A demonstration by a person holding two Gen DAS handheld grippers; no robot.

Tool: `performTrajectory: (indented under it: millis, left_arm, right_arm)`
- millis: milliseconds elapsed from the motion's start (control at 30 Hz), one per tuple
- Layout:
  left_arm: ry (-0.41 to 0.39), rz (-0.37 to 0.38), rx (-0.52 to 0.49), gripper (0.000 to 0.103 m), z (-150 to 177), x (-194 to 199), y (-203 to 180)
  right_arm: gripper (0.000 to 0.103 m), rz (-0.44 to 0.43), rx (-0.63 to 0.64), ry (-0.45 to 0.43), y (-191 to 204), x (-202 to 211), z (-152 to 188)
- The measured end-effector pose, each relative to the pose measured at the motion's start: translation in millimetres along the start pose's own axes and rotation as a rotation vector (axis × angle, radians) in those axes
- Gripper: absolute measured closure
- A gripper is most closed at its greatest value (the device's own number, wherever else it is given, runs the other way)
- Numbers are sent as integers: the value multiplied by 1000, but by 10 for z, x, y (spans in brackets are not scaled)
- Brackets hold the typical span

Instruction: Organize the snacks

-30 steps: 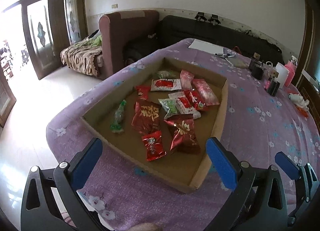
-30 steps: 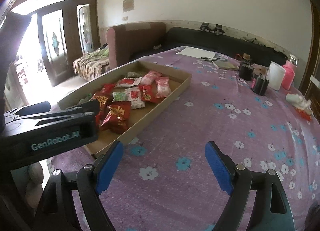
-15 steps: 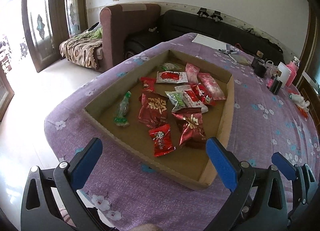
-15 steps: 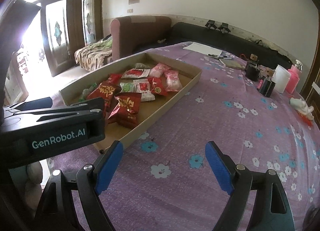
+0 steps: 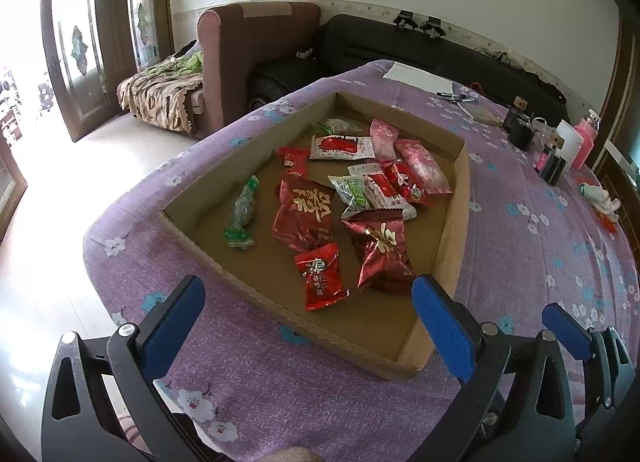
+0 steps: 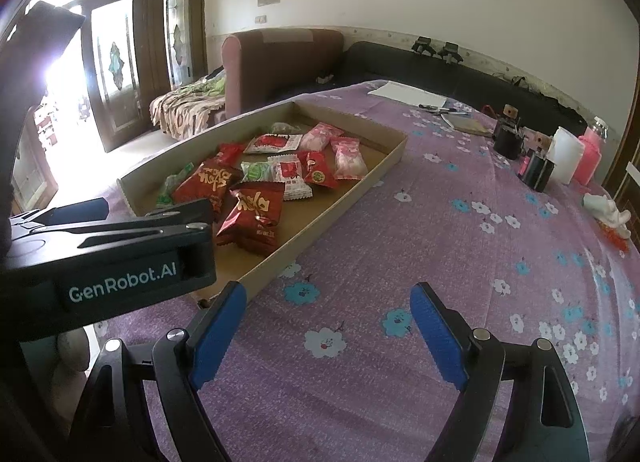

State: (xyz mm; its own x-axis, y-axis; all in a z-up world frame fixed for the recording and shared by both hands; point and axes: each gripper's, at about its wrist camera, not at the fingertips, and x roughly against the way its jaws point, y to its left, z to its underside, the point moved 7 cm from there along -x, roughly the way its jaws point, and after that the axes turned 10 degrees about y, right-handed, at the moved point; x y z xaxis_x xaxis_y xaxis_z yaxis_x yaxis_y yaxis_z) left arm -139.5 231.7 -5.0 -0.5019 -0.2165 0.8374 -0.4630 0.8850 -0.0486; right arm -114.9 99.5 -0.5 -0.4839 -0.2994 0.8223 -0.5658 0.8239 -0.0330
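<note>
Both claws, left claw [image 5: 308, 322] and right claw [image 6: 328, 326], wide apart, empty.

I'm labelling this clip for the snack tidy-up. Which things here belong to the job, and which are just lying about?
Part of the job:
cardboard tray
red snack packets
pink snack packets
green candy
left gripper, open
right gripper, open

Just lying about:
white paper
pens
black cups
pink bottle
white container
</note>
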Motion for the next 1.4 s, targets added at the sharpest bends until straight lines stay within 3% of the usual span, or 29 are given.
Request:
performTrajectory:
  millis: [1400]
  left_arm:
    - [10,9,-1,0,62,-29,5]
  right_arm:
    - [17,-18,21,-1,90,-19,51]
